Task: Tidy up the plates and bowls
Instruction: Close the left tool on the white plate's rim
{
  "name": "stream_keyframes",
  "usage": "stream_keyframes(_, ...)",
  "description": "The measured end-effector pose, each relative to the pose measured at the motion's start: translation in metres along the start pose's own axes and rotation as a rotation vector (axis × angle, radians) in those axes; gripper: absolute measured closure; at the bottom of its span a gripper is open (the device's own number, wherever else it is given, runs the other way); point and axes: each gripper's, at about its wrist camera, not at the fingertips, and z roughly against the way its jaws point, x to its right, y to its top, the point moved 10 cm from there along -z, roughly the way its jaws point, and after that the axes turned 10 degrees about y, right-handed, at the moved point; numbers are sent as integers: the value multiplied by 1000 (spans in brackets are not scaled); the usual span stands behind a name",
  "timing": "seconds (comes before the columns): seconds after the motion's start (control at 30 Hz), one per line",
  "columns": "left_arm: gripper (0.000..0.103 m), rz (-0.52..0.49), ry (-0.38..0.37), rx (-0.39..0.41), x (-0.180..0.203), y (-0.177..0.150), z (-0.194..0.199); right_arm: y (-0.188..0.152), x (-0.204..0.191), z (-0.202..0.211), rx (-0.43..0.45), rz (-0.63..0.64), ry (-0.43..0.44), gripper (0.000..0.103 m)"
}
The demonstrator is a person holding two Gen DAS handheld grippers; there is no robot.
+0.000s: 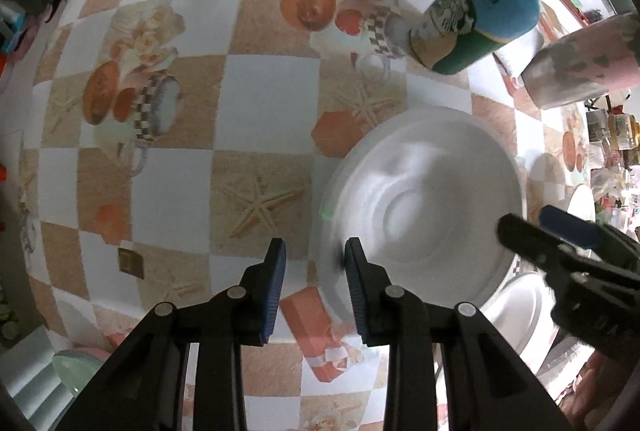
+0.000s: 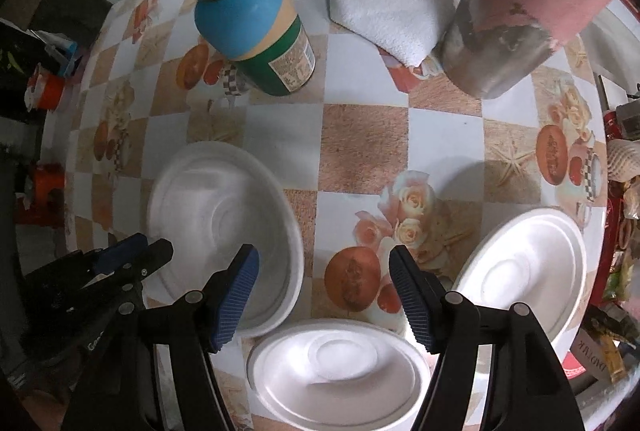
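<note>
a checked table (image 2: 362,147) with white dishes

the left gripper (image 1: 315,285) and right gripper (image 2: 324,291) are both released, straddling the big bowl's (image 2: 224,219) near rim.

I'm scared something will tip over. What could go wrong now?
The left gripper's jaws straddle the white bowl's rim without clearly pinching it, so the light bowl could slide or flip. The tall bottle stands just behind that bowl; a shove could knock it over.

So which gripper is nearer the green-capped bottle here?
Hard to call; the left looks nearer. The left gripper straddles the big bowl's far rim, bottle beyond; the right gripper hangs over that bowl's opposite rim.
</note>
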Motion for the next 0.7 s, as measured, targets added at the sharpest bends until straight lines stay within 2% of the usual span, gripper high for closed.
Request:
stream_keyframes(0.03,70,-7,5,-13,3,-1,-4,0,0,-7,-14,-2,1,33)
stream_keyframes(0.07,78,-13,1,-27,6,-3,-6,-1,-1,-12,-27,-7,7,33)
stream_keyframes(0.1,85,-17,-29,-34,12,-5,-6,-2,-2,-18,-40,-12,19,50)
stream_keyframes(0.13,85,-23,-35,-29,15,-5,-3,-3,-3,-23,-54,-16,39,79)
stream_keyframes(0.17,85,-33,-30,-14,17,-5,2,-6,-6,-27,-71,-22,54,87)
stream_keyframes(0.27,87,-21,-51,0,17,-6,14,-8,-9,-22,-52,-7,36,87)
stream_keyframes(0.33,87,-10,-65,1,17,-9,22,-11,-12,-16,-35,-8,59,87)
stream_keyframes(0.57,87,-39,-38,69,11,-29,76,-30,-22,22,36,21,41,87)
stream_keyframes(0.7,87,-77,-23,104,23,-51,105,-50,-27,50,75,11,44,87)
